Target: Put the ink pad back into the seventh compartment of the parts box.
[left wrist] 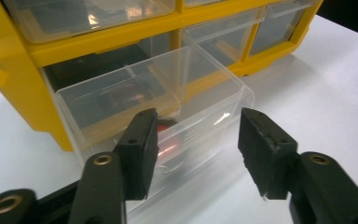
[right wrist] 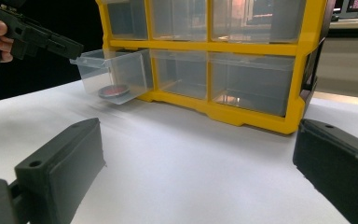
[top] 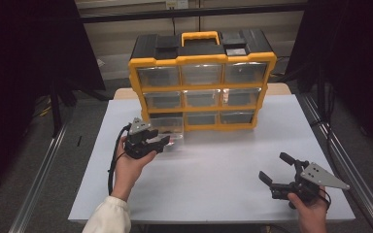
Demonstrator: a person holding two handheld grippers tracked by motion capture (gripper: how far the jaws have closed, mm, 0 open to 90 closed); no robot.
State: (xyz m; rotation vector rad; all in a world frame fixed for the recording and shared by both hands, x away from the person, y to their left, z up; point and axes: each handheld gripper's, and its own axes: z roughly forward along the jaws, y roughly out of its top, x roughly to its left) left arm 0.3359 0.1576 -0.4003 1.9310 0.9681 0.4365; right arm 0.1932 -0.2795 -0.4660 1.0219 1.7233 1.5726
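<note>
Drawer (left wrist: 158, 116) stands pulled out of our organiser (top: 201, 87); left gripper (left wrist: 196, 140) sits half open at its front, gripping nothing; right gripper (top: 278, 169) rests wide open, empty.

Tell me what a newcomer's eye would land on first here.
A yellow drawer cabinet stands at the table's far edge, with its bottom-left clear drawer pulled out and a round red thing inside. The left gripper hovers at that drawer's front; the right gripper waits open, near right.
</note>
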